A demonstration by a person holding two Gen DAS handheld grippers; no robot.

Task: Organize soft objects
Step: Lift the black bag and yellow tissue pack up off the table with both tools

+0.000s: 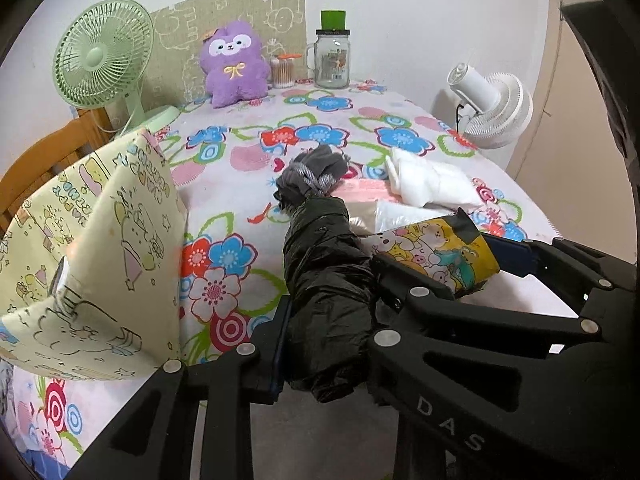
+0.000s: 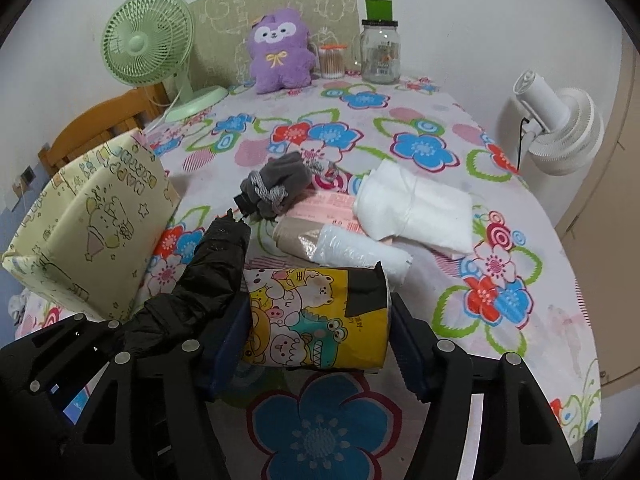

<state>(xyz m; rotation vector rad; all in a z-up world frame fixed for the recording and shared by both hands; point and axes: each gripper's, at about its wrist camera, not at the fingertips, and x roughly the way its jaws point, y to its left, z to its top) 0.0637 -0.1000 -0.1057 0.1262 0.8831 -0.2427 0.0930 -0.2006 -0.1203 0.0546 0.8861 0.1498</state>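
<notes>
My left gripper (image 1: 328, 320) is shut on a black plastic-bag roll (image 1: 324, 264) that sticks up past its fingers. Just to its right, my right gripper (image 2: 316, 328) is shut on a yellow cartoon-print roll (image 2: 316, 316), with a pad against each end. Both rolls hang low over the near edge of the flowered table (image 2: 500, 300). The black roll (image 2: 208, 276) and the left gripper (image 2: 160, 332) also show at the left of the right wrist view. Behind them lie a grey sock bundle (image 2: 276, 192), folded white cloth (image 2: 416, 204), a pink pack (image 2: 328, 204), a beige roll (image 2: 296, 240) and a clear white roll (image 2: 360, 252).
A pale yellow printed fabric box (image 2: 92, 224) stands tilted at the table's left edge. Along the back wall are a green fan (image 2: 148, 44), a purple plush (image 2: 280, 56), a cotton-swab tub (image 2: 332, 62) and a glass jar (image 2: 380, 52). A white fan (image 2: 560, 128) stands at the right, a wooden chair (image 2: 100, 124) at the left.
</notes>
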